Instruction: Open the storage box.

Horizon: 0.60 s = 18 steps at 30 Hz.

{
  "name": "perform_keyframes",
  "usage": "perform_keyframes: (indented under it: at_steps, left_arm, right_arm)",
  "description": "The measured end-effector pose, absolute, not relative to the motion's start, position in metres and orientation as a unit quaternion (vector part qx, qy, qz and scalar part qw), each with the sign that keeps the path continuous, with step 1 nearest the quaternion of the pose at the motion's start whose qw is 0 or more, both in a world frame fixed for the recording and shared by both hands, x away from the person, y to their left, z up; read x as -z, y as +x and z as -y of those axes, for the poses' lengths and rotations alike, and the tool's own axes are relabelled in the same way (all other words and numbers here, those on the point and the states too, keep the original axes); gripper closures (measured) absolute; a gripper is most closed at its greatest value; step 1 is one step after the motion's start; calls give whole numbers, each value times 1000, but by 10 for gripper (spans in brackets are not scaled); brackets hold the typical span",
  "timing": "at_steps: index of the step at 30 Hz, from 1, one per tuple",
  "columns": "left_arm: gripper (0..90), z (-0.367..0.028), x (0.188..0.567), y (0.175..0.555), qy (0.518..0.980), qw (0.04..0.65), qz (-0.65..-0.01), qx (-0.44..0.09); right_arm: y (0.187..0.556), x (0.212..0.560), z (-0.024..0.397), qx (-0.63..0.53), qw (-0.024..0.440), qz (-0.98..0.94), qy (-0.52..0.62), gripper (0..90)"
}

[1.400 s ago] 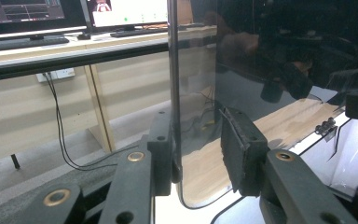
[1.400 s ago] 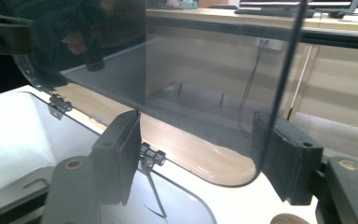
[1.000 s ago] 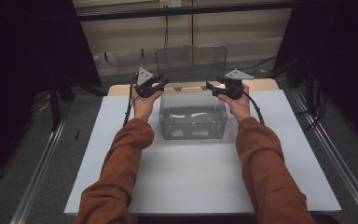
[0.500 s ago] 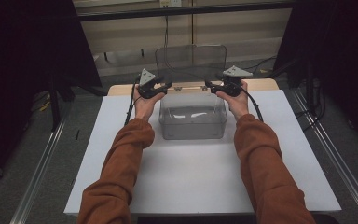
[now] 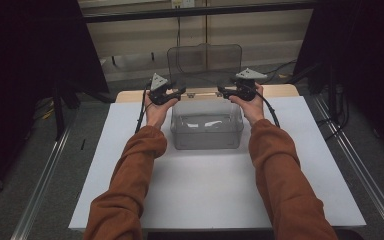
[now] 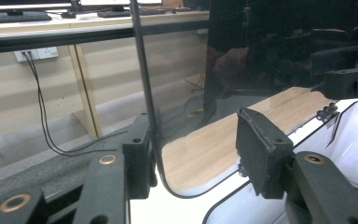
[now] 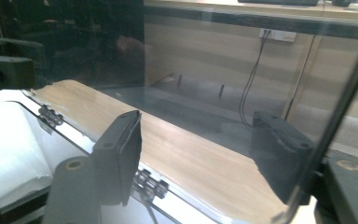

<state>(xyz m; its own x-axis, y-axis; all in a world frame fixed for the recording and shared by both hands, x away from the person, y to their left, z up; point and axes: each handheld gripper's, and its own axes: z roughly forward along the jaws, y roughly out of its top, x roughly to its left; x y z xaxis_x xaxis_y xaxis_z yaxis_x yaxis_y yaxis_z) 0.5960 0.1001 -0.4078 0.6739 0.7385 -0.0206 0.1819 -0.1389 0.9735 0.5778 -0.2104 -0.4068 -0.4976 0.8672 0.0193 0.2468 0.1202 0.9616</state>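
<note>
The clear lid (image 7: 261, 93) is being straddled upright by the right gripper (image 7: 200, 158), whose jaws have just been opening. One pad (image 7: 121, 149) is seen standing apart from it. Small hinges (image 7: 151, 184) are being shown along the box rim (image 7: 74, 133), with wooden table (image 7: 182, 149) behind.

We saw the clear plastic box (image 5: 207, 131) sitting at the far middle of the white tabletop, near its back edge. Its see-through lid (image 5: 205, 61) was swung up on small hinges (image 7: 150, 183) along the back edge and stood pretty much upright, with the box wide open.
</note>
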Motion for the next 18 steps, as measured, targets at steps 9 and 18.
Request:
perform_keyframes:
  at_steps: [9,18]
  left_arm:
    - [404,-98,409,598,721,568,-318,-236]
    - [361,-97,412,602,724,567,-320,-229]
  right_arm:
    - [582,406,206,-517,281,-698,408,238]
    - [588,404,206,-513,270,-702,414,226]
